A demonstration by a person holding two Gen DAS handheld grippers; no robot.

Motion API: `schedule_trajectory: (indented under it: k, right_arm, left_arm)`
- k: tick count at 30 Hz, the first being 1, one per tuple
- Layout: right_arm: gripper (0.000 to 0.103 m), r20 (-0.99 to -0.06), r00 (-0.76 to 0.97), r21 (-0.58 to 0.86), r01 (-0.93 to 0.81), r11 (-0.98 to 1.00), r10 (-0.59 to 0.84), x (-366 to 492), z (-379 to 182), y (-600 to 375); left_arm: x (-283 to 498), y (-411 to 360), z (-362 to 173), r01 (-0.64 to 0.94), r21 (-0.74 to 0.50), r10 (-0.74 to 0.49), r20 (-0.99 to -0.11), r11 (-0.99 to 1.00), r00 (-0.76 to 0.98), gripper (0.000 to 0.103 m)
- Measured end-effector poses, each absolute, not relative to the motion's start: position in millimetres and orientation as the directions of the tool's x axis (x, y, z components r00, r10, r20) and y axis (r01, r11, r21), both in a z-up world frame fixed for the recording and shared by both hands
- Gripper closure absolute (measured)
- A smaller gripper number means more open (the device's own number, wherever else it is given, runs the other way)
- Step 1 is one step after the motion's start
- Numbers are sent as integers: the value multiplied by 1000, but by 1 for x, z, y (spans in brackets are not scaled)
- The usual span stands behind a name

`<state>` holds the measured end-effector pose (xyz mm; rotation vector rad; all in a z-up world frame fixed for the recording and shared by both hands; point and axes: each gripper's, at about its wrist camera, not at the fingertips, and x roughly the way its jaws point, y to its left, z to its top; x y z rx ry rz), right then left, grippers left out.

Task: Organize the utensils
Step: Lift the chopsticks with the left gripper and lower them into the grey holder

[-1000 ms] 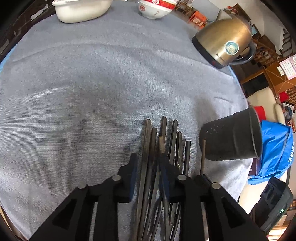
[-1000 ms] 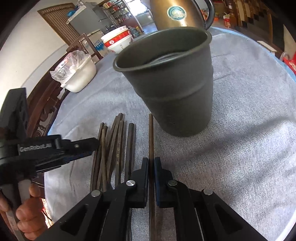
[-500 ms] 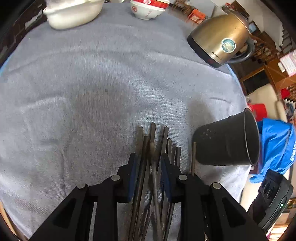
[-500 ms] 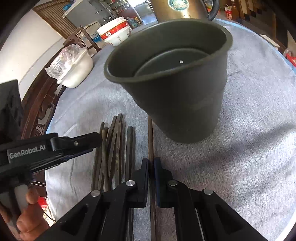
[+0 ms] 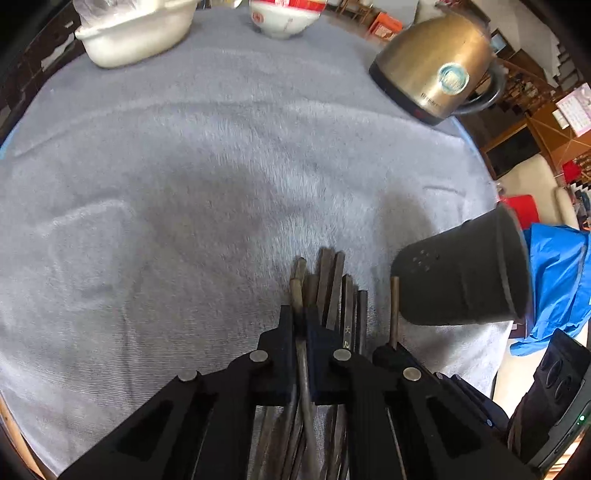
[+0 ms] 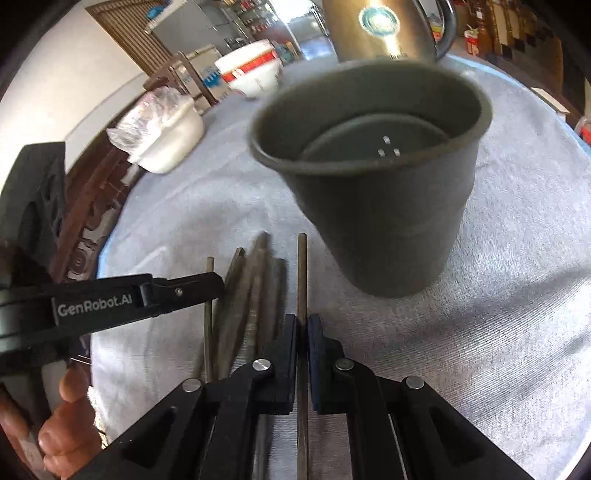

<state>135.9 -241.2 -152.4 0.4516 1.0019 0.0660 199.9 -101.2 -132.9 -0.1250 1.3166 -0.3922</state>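
Note:
Several dark chopsticks (image 5: pixel 334 284) lie side by side on the grey cloth (image 5: pixel 184 177). My left gripper (image 5: pixel 300 314) points steeply down over them, its jaws closing tight onto one chopstick (image 5: pixel 295 286) at the pile's left. A dark cup (image 5: pixel 461 280) stands to the right of the pile, with small holes in its base. In the right wrist view my right gripper (image 6: pixel 303 321) is shut on a single chopstick (image 6: pixel 302 273) whose tip points at the cup (image 6: pixel 369 206). The rest of the pile (image 6: pixel 255 291) lies to its left, under the left gripper (image 6: pixel 147 295).
A brass-coloured kettle (image 5: pixel 432 70) stands at the back right, a white dish (image 5: pixel 136 33) and a red-and-white bowl (image 5: pixel 284 18) at the far edge. A blue bag (image 5: pixel 557 280) hangs past the table's right edge. A person's hand (image 6: pixel 66 435) holds the left gripper.
The left jaws, earlier spread around several chopsticks, have closed onto one. The right gripper keeps its chopstick, and its view now looks further down into the cup.

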Motion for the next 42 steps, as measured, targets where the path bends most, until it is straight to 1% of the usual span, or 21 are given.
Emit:
schedule_trajectory:
  k: [6, 11, 18, 20, 22, 26, 29, 33, 35, 37, 40, 42]
  right_arm:
    - [97, -724, 628, 400, 47, 915, 284, 120, -115, -231]
    - [97, -638, 704, 420, -20, 907, 311, 100, -81, -230]
    - [97, -457, 841, 441, -70, 895, 291, 69, -19, -246]
    - [97, -398, 880, 447, -62, 893, 260, 63, -4, -256]
    - [97, -358, 905, 455, -47, 889, 231, 61, 7, -267]
    - [97, -260, 955, 482, 4, 876, 139, 57, 32, -292]
    - [97, -185, 981, 488, 48, 871, 49, 53, 45, -306]
    - [97, -106, 992, 492, 109, 864, -64, 48, 58, -318]
    - [97, -88, 989, 472, 144, 869, -116, 52, 58, -320]
    - [97, -102, 984, 443, 176, 879, -146, 59, 55, -318]
    - [97, -141, 978, 416, 201, 887, -155, 71, 48, -317]
    - [97, -177, 973, 399, 209, 893, -148, 78, 40, -316]
  left_arm:
    - [189, -73, -94, 224, -360, -412, -871, 906, 267, 97]
    - [175, -58, -47, 255, -374, -446, -822, 892, 354, 98]
    - [152, -56, 27, 315, -358, -474, -725, 879, 499, 97]
    - [147, -57, 47, 332, -355, -484, -695, 874, 532, 98]
    - [142, -55, 66, 347, -358, -497, -666, 867, 556, 98]
    - [134, -62, 100, 367, -345, -504, -592, 864, 629, 98]
    - [133, -70, 116, 370, -356, -511, -536, 858, 672, 98]
    - [135, -81, 123, 375, -384, -530, -477, 843, 701, 98]
    - [136, -88, 122, 387, -399, -545, -449, 831, 708, 98]
    - [136, -96, 117, 388, -399, -546, -446, 831, 709, 98]
    - [138, -110, 101, 373, -387, -530, -476, 843, 702, 98]
    - [143, -118, 83, 361, -371, -514, -516, 855, 685, 98]
